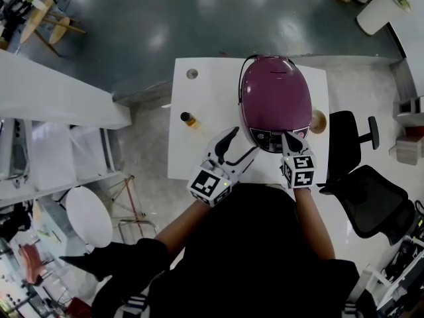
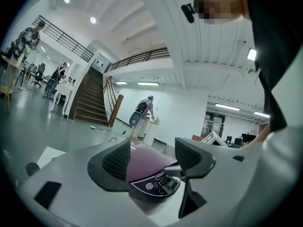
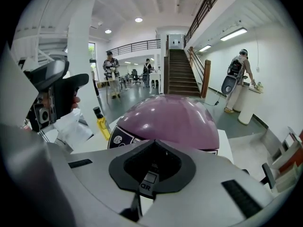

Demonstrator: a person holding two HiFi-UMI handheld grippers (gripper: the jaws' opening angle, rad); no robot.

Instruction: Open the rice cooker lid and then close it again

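Observation:
A purple domed rice cooker [image 1: 275,101] stands on the white table [image 1: 199,152] with its lid down and its dark control panel [image 1: 270,139] facing me. My right gripper [image 1: 290,140] is shut with nothing in it, its tips at the right end of that panel. From the right gripper view the shut jaws [image 3: 151,168] point down at the cooker's dome [image 3: 170,119]. My left gripper [image 1: 238,147] is open just left of the panel, held level. Between its spread fingers [image 2: 152,159] the cooker [image 2: 144,162] shows, untouched.
A small bottle of yellow liquid [image 1: 189,119] stands on the table left of the cooker, also visible from the right gripper view as the bottle [image 3: 100,122]. A black office chair [image 1: 363,184] is right of the table. White shelving [image 1: 59,105] lies to the left.

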